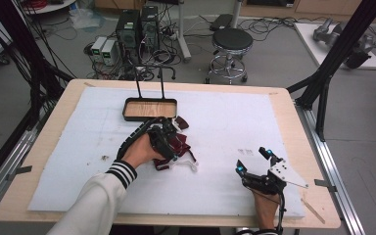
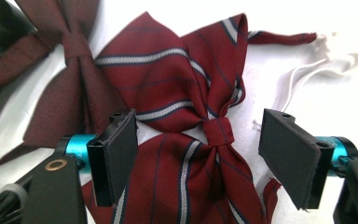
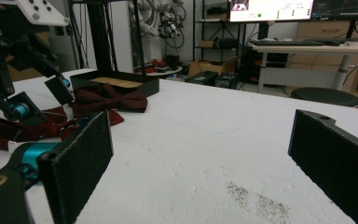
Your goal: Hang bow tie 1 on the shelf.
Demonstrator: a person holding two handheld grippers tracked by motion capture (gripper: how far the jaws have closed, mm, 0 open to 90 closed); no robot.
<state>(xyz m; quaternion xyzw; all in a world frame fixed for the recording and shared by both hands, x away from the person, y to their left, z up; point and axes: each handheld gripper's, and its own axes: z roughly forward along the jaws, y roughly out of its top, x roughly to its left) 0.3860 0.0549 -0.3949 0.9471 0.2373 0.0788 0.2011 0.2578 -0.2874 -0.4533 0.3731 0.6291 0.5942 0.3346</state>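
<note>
So far nothing is moved: the tray (image 1: 150,109) is empty. The left gripper (image 2: 200,151) hangs over the striped bow tie (image 2: 177,116) lying on the white mat (image 1: 215,147), jaws apart around its knot, not yet pressing. The right gripper (image 1: 255,161) waits aside with jaws wide apart.

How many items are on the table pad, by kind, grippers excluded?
Striped burgundy bow tie: 1
Plain dark red bow tie: 1
Black tray with wooden base: 1
Total: 3
</note>
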